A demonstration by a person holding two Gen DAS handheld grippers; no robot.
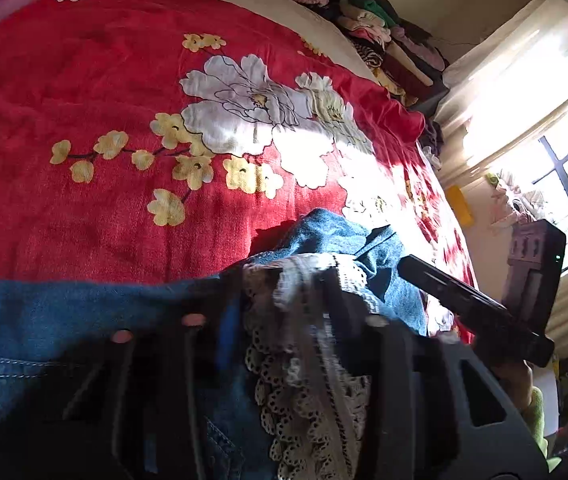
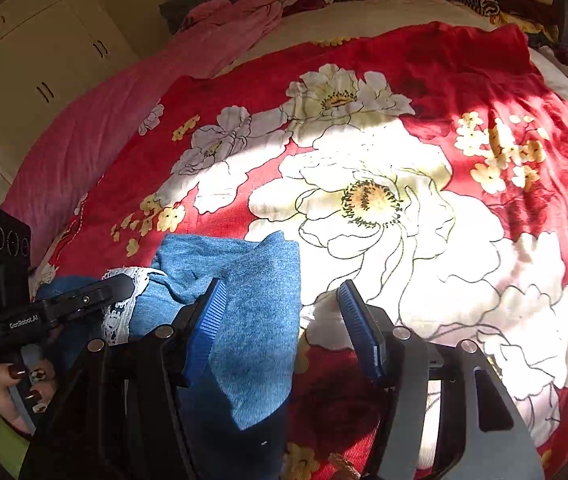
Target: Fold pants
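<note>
Blue denim pants (image 1: 64, 320) with a white lace hem (image 1: 304, 360) lie on a red floral blanket (image 1: 104, 120). My left gripper (image 1: 284, 300) is shut on the lace-trimmed hem of the pants. In the right wrist view the pants (image 2: 252, 304) lie under and between the fingers of my right gripper (image 2: 282, 312), which is open with its blue pads (image 2: 208, 320) wide apart. The left gripper (image 2: 120, 284) shows at the left of that view, holding the lace hem (image 2: 124, 320). The right gripper also shows in the left wrist view (image 1: 464, 300).
The red blanket (image 2: 464, 80) covers the bed, with a pink cover (image 2: 96, 128) at the left. A pile of clothes (image 1: 384, 48) lies along the far edge. Cream cupboards (image 2: 32, 72) stand left; a sunlit window with curtains (image 1: 544, 120) is right.
</note>
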